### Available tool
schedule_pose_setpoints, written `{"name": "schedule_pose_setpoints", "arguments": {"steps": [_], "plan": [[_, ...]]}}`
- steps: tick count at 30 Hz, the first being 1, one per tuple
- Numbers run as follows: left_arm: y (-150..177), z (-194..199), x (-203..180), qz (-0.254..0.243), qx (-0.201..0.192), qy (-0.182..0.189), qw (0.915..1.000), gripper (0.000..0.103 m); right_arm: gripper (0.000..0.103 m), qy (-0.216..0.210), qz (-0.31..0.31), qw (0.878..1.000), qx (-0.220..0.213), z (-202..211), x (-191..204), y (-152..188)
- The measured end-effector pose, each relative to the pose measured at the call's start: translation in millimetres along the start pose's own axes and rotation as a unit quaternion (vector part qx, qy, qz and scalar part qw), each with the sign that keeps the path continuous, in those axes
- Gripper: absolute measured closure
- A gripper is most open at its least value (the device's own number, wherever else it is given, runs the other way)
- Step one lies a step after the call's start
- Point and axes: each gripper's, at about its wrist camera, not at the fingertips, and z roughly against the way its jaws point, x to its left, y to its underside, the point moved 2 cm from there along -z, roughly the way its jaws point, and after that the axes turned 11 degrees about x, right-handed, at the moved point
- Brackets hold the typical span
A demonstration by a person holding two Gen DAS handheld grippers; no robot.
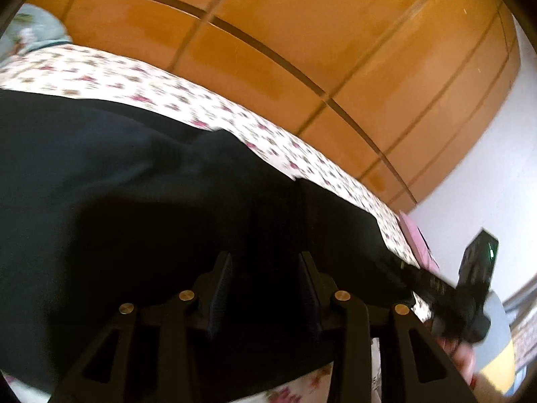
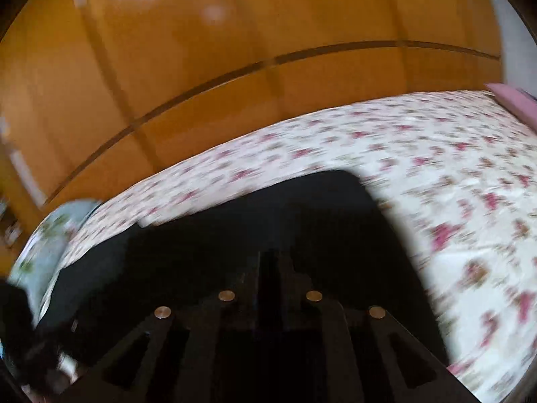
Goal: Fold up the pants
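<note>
1 pair of black pants [image 1: 141, 181], 1 bed sheet w/ flowers [image 2: 436, 174], 2 grippers: left gripper [image 1: 265, 268], right gripper [image 2: 272, 268]. 1 pink pillow [image 2: 510, 100], 1 light blue pillow [image 2: 50, 235], 1 wood wardrobe [image 1: 302, 40].

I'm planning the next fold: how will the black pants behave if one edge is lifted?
The pants will probably be floppy: they lie flat with soft creases on the floral sheet, so a lifted edge should sag and trail. Probably light for their size, since the cloth looks thin. They may drag the sheet slightly, cloth on cloth, rather than slide freely.
</note>
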Motion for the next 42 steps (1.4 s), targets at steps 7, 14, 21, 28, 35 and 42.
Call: {"name": "schedule_pose_setpoints", "arguments": {"steps": [7,14,21,28,35,42], "plan": [[17,49,37,0.046,-0.045,-0.036,0.9973,0.061,0.091,-0.059,0.099,0.993,0.037,-22,70,32],[36,87,57,0.063,-0.087,-0.089,0.9902,0.059,0.092,-0.056,0.121,0.99,0.032,-33,81,49],[49,131,87,0.131,-0.157,-0.128,0.9704,0.047,0.092,-0.057,0.118,0.991,0.01,-28,78,56],[67,159,117,0.209,-0.196,-0.161,0.9444,0.04,0.092,-0.079,0.1,0.992,0.004,-28,70,56],[73,157,148,0.256,-0.176,-0.151,0.9385,0.039,0.092,-0.085,0.098,0.992,0.002,-27,69,57],[53,149,158,0.257,-0.181,-0.125,0.941,0.039,0.092,-0.085,0.1,0.991,-0.002,-28,69,58]]}}
